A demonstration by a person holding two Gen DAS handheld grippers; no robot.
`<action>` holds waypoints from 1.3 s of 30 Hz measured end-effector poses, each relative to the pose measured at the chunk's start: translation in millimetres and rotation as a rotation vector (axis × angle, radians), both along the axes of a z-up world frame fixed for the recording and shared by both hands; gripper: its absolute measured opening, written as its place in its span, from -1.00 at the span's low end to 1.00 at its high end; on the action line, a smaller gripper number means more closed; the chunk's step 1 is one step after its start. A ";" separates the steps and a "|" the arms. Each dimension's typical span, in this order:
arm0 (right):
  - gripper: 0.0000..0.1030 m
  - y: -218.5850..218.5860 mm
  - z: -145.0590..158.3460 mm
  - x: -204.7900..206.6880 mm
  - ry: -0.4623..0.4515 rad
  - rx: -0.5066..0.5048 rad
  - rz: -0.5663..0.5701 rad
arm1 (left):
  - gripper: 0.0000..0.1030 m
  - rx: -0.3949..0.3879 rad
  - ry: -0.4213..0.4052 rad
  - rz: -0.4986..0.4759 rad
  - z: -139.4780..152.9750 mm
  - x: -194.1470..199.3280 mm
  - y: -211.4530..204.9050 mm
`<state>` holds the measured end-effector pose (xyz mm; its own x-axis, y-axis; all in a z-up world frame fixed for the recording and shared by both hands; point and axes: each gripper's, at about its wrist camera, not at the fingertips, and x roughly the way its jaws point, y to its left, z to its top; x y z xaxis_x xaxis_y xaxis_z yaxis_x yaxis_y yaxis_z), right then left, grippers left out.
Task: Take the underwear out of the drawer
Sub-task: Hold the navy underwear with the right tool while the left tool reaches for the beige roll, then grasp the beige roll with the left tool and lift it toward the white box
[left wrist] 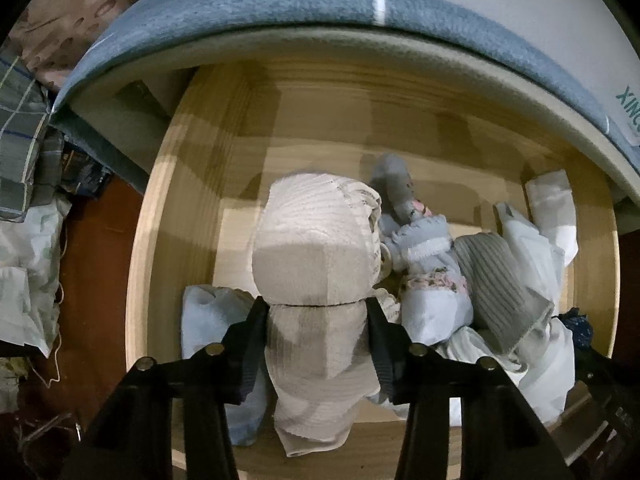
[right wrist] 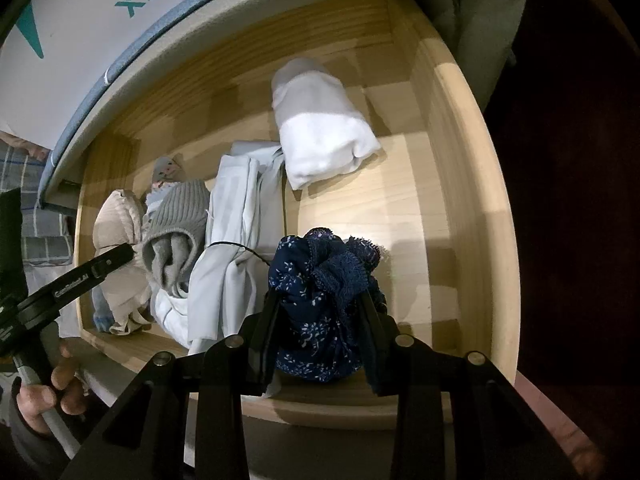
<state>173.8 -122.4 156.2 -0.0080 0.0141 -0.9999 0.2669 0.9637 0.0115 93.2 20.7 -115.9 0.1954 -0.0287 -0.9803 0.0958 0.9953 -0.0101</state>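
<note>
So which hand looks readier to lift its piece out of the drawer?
Probably right: the right gripper clamps the navy lace underwear beside the drawer's front edge, clear of the pile. The left gripper holds beige ribbed underwear among other clothes.

My left camera looked steeply down, close over the drawer (left wrist: 176,184) left half | my right camera looked down, close over its right half | both shared the grey ribbed knit (left wrist: 496,280) (right wrist: 176,216).
</note>
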 end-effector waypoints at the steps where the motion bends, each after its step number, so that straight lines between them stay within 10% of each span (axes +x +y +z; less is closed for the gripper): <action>1: -0.38 0.2 0.3 -0.2 0.000 0.000 0.001 | -0.09 0.000 -0.001 -0.001 0.8 -2.0 0.5; 18: -0.38 3.3 0.6 2.6 0.005 -0.026 0.012 | -0.09 -0.060 -0.082 -0.036 54.0 -27.1 23.1; 39: -0.38 6.3 2.3 3.9 0.004 -0.061 0.028 | -0.09 -0.141 -0.419 -0.196 211.3 -70.9 32.1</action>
